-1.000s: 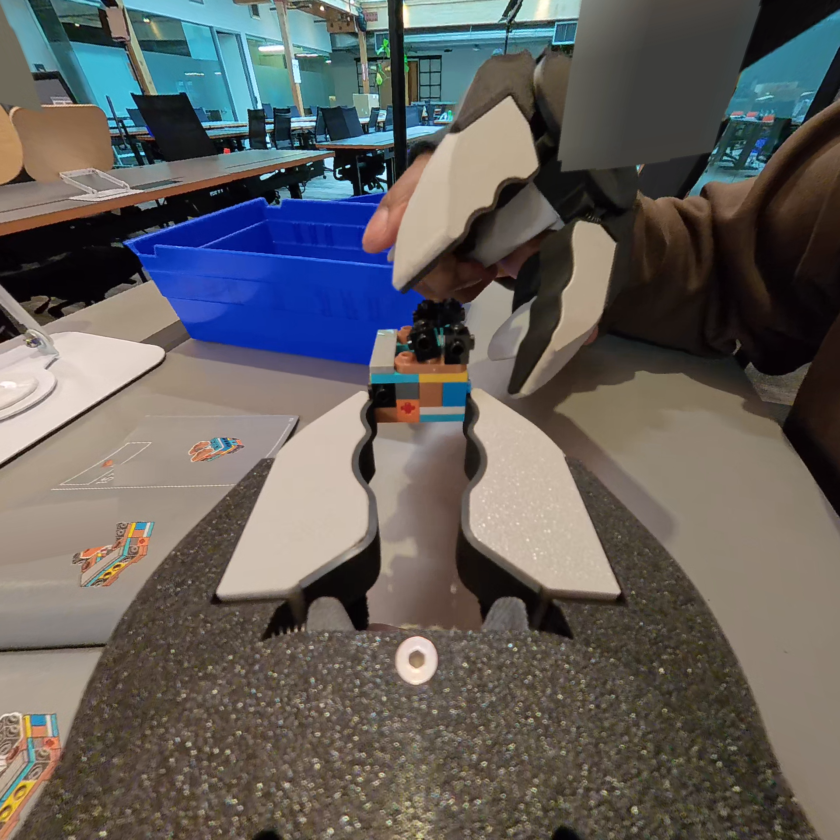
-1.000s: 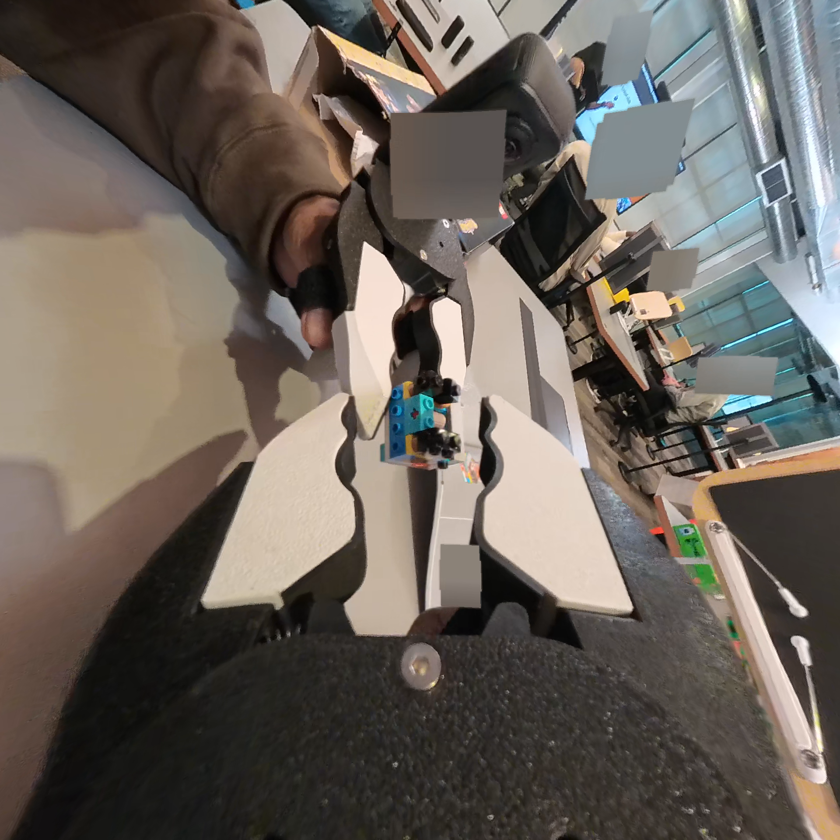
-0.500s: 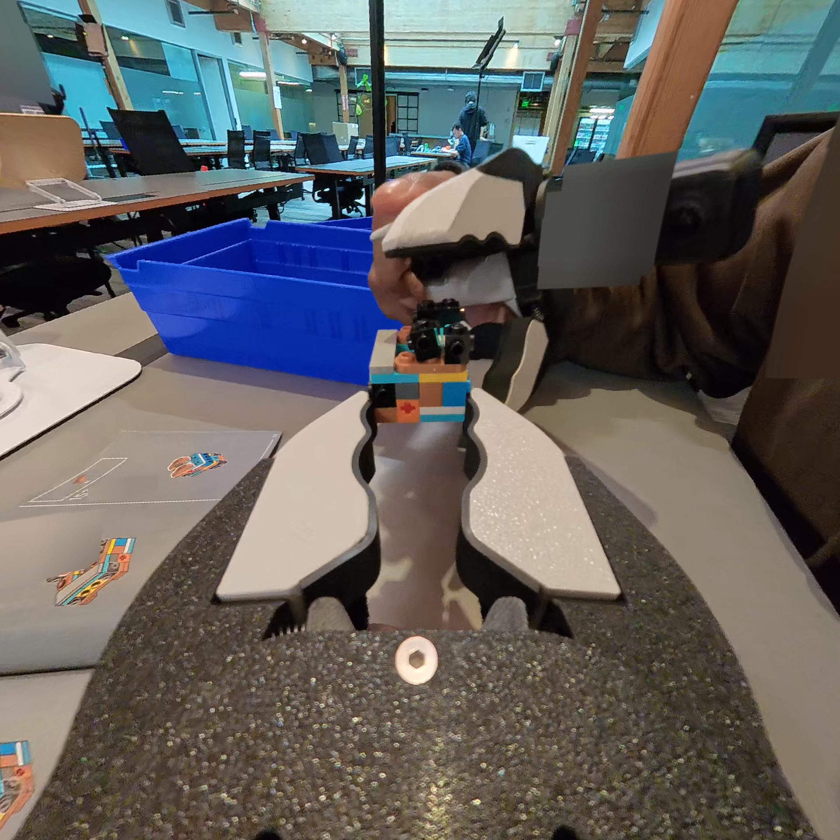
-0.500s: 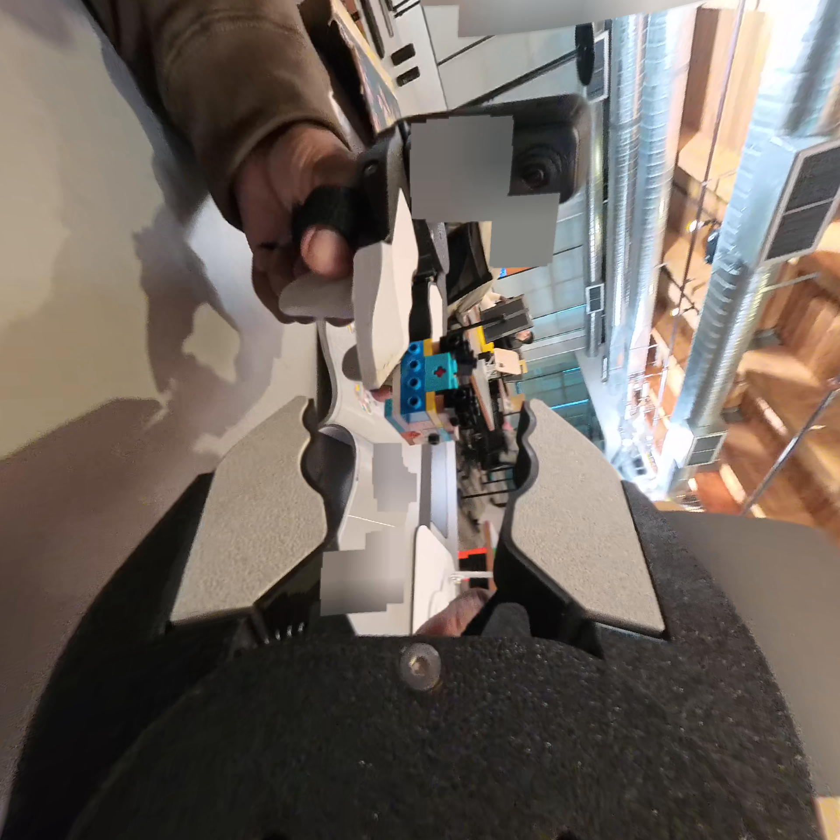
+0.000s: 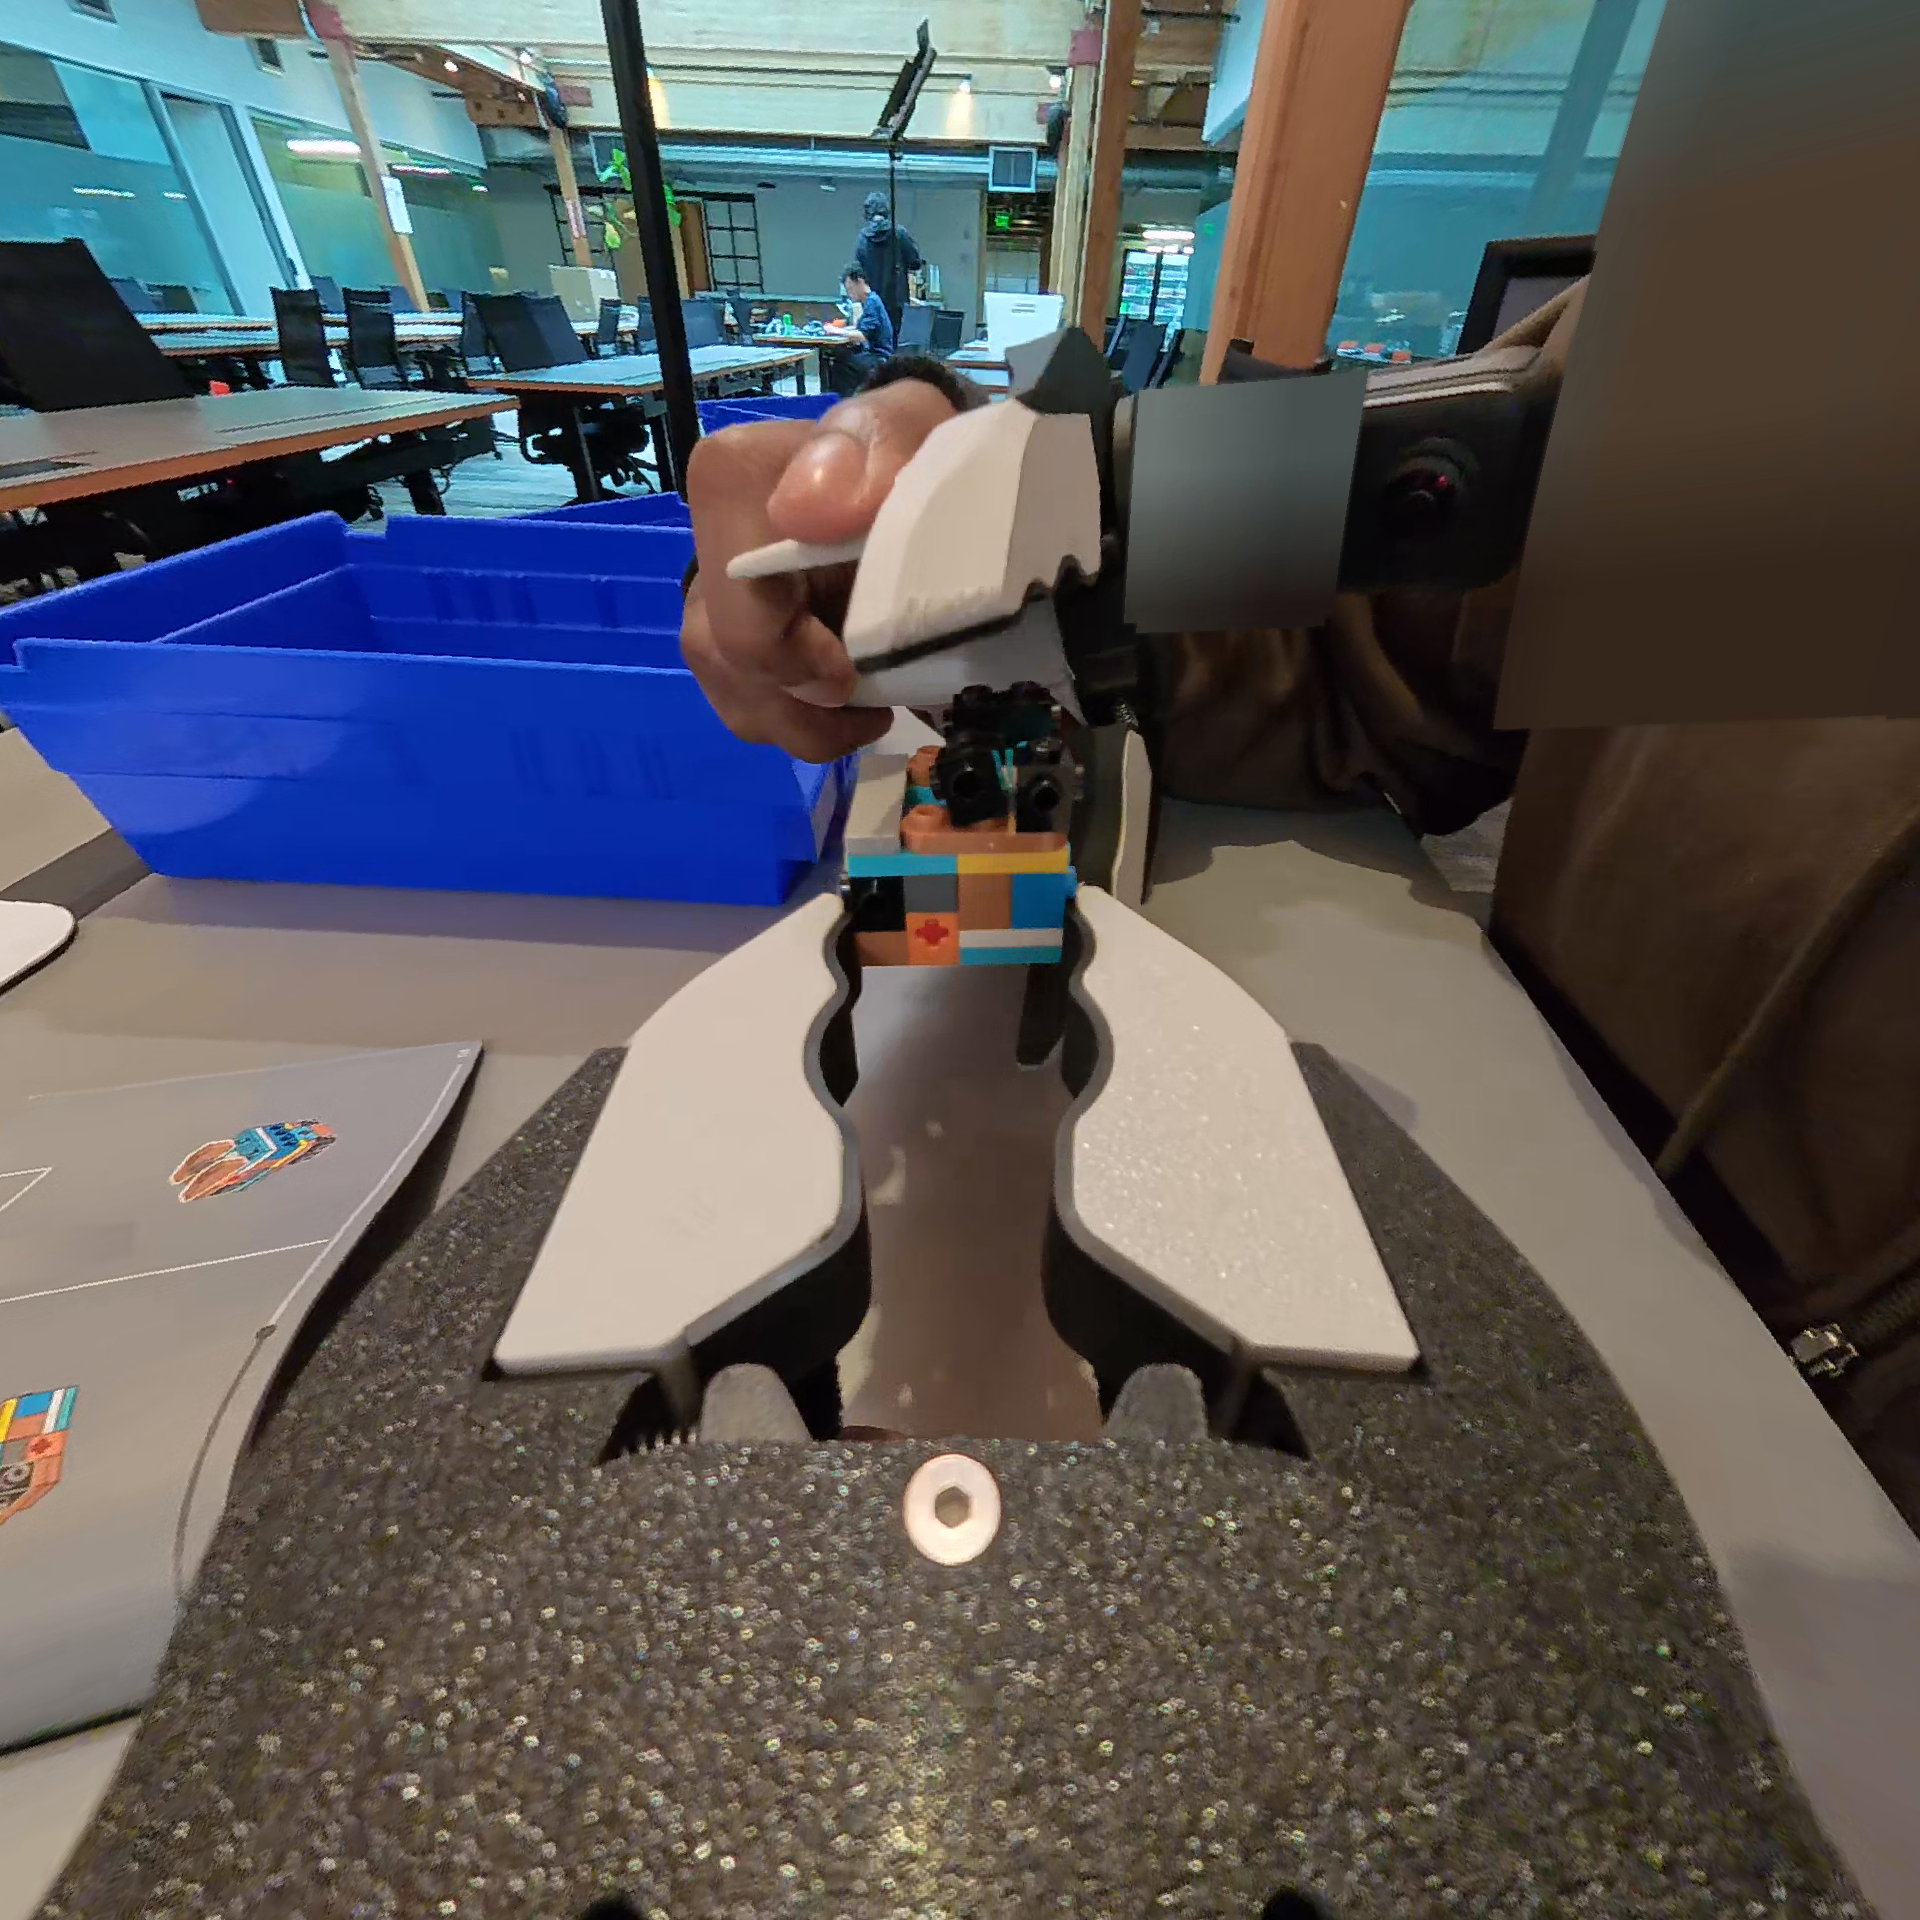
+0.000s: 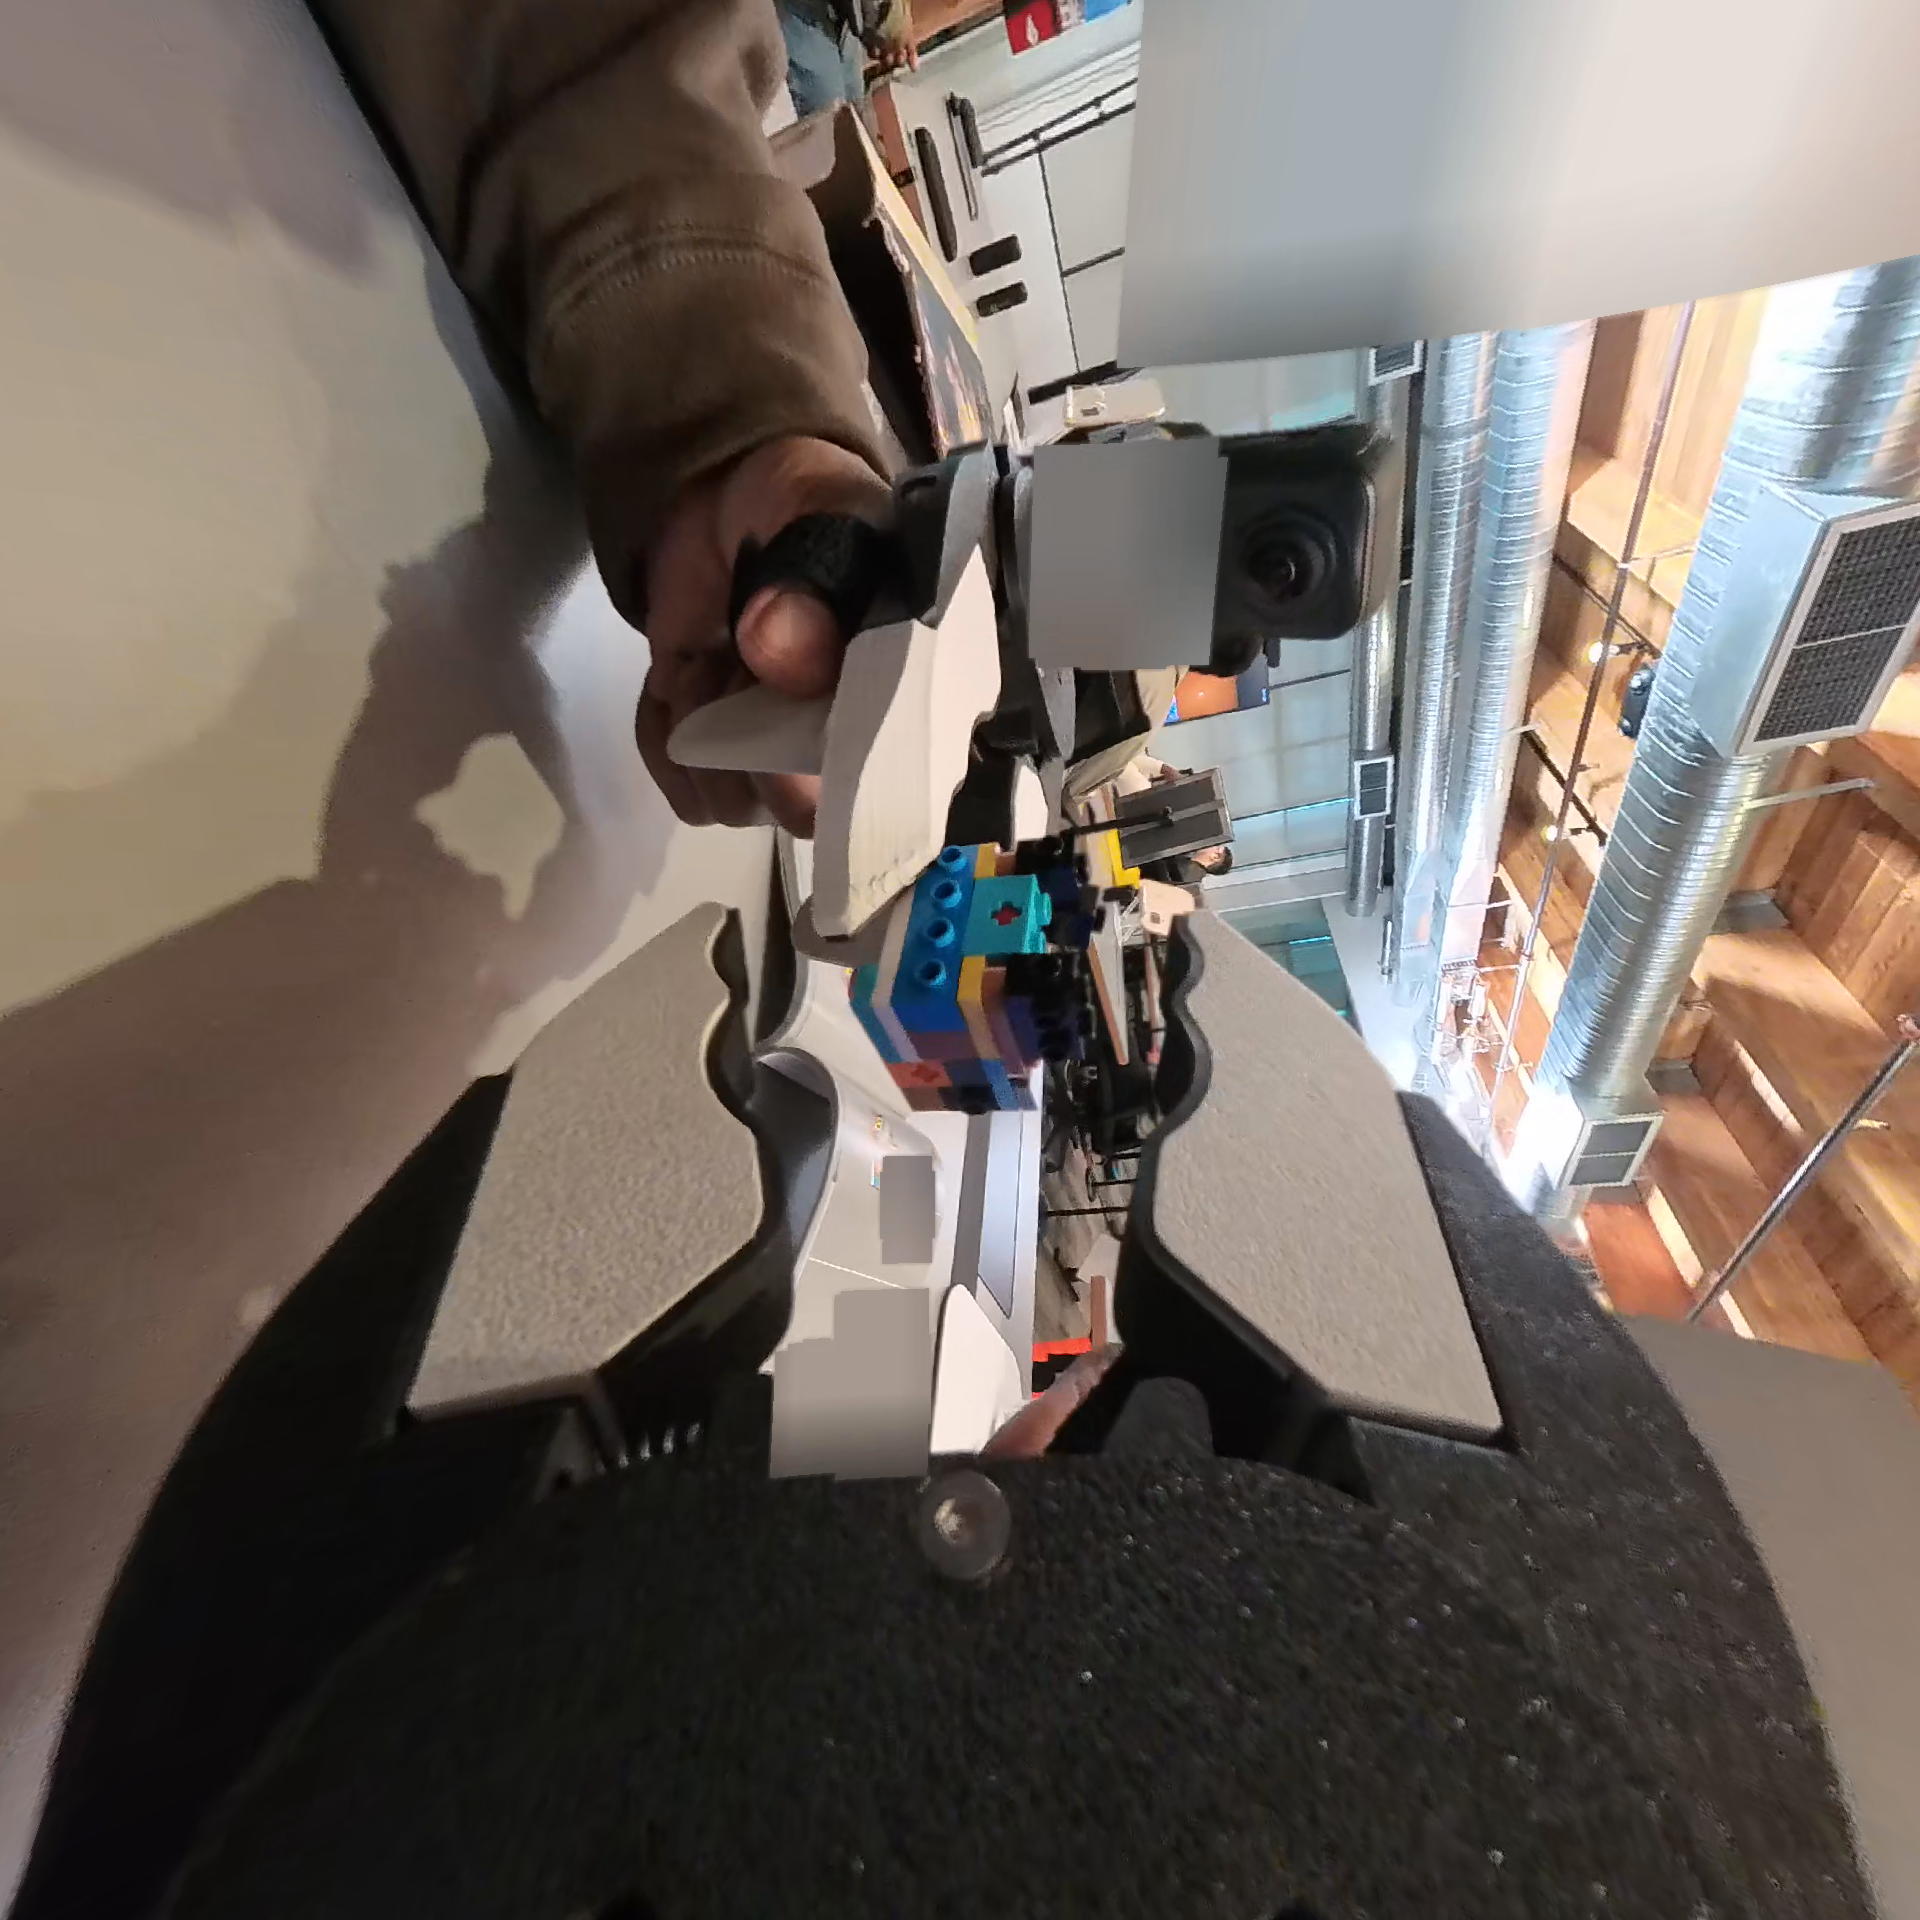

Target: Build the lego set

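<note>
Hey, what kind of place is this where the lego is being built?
Most likely a large open-plan office or shared workspace. Rows of long desks with black office chairs fill the hall behind the blue bin, and exposed metal ducts run along timber walls.

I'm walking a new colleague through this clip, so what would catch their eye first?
Probably the colourful lego model, gripped at the fingertips of the left gripper above the grey table. Next, the right gripper comes in from above, open around the model's black top pieces. Behind sits a bright blue bin.
</note>
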Motion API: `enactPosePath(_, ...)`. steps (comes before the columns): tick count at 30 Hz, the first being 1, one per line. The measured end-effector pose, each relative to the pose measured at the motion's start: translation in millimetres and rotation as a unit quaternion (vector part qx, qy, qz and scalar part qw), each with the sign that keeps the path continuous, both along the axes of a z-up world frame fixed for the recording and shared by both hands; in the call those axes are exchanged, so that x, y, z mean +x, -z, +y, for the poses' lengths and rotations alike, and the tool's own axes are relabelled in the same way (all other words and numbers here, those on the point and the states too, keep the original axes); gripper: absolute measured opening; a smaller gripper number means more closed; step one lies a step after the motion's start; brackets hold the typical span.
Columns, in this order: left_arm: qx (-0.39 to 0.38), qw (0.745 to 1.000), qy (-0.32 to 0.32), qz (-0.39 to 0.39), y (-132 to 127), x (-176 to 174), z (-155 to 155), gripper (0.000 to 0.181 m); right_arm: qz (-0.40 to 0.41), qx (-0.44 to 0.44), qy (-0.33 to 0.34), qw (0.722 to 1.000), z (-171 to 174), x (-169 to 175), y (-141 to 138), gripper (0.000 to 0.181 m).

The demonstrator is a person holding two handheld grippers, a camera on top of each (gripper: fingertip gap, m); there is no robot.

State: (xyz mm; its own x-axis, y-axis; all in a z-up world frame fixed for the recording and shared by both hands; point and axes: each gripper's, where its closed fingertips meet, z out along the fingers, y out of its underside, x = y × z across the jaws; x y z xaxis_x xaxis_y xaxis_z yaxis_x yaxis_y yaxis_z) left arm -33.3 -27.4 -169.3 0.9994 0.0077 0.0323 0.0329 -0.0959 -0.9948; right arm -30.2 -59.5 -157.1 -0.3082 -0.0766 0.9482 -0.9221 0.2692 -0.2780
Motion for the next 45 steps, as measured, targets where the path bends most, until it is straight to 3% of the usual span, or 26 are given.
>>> enactPosePath(11, -0.017, 1.0, 0.014, -0.015, 4.8, 4.6, 1.2, 0.036, 0.006, 0.008, 0.002, 1.0, -3.6, 4.0, 3.2, 0.053)
enactPosePath(17, -0.036, 0.997, 0.017, -0.065, 9.1, 3.3, 0.7, 0.036, 0.004, 0.007, 0.006, 1.0, -4.4, 1.5, 5.5, 0.052)
enactPosePath(45, 0.001, 0.997, 0.016, -0.071, 1.2, 0.7, -0.7, 0.036, -0.003, -0.017, 0.02, 1.0, -5.0, -2.7, -2.6, 0.047)
